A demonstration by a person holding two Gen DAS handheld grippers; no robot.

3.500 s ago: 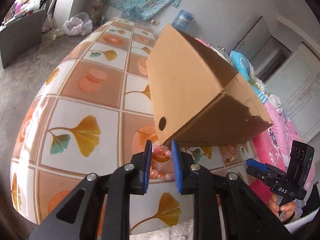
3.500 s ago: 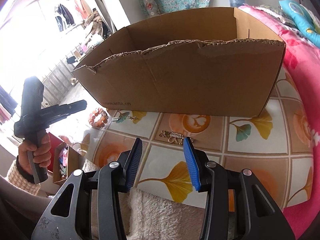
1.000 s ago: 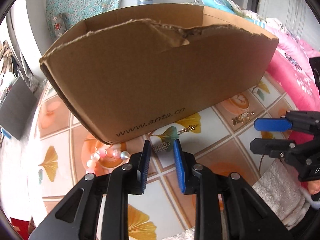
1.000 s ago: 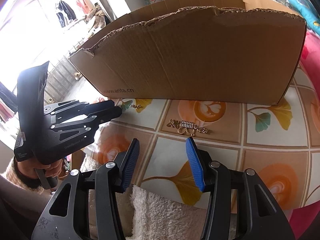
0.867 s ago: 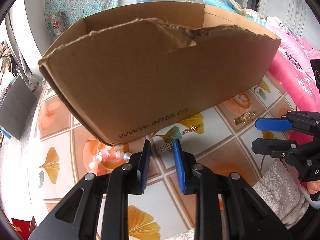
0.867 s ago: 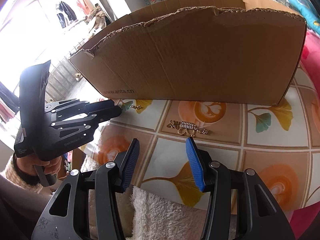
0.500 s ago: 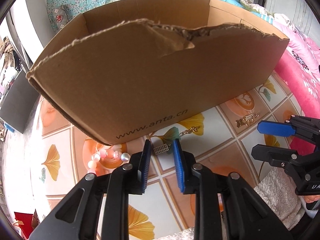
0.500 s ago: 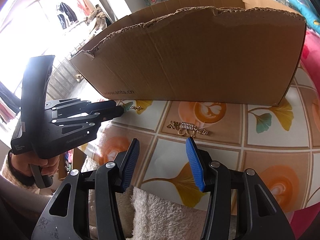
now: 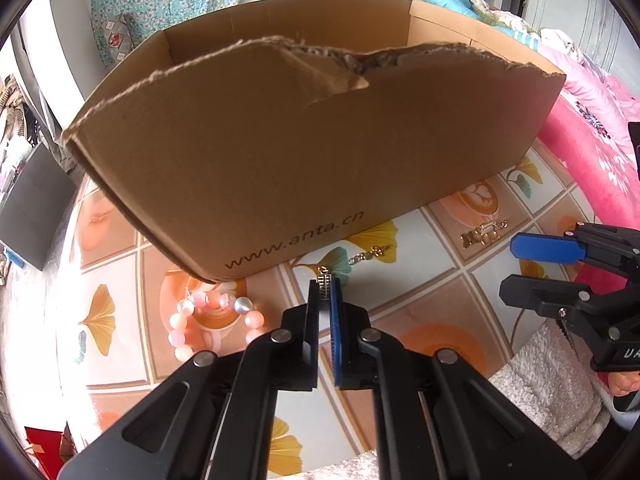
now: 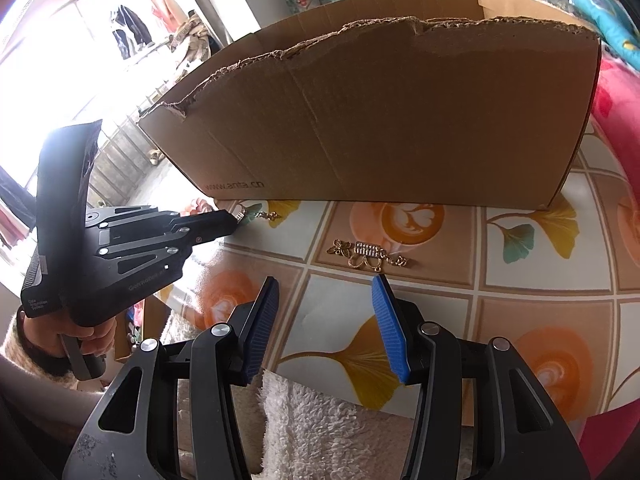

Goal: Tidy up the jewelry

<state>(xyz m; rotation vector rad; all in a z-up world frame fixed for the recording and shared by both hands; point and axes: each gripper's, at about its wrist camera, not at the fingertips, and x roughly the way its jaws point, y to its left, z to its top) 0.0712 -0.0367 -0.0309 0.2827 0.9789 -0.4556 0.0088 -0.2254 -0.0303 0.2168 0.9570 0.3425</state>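
My left gripper (image 9: 325, 285) is shut on a small silver charm (image 9: 324, 280) just above the tiled table, in front of the brown cardboard box (image 9: 304, 152). It also shows in the right wrist view (image 10: 236, 216), with the charm at its tips. A pink bead bracelet (image 9: 208, 320) lies to its left. A small gold chain piece (image 9: 368, 255) lies just right of it. A gold and silver ornament (image 10: 368, 255) lies further right, in front of my open, empty right gripper (image 10: 324, 292).
The box (image 10: 400, 112) stands open-topped with a torn front rim. The table (image 9: 440, 300) has a ginkgo-leaf tile pattern. A white fluffy cloth (image 10: 320, 432) covers its near edge. Pink bedding (image 9: 592, 128) lies to the right.
My left gripper has closed on the silver charm and holds it at its tips. My right gripper has stayed open in the same place.
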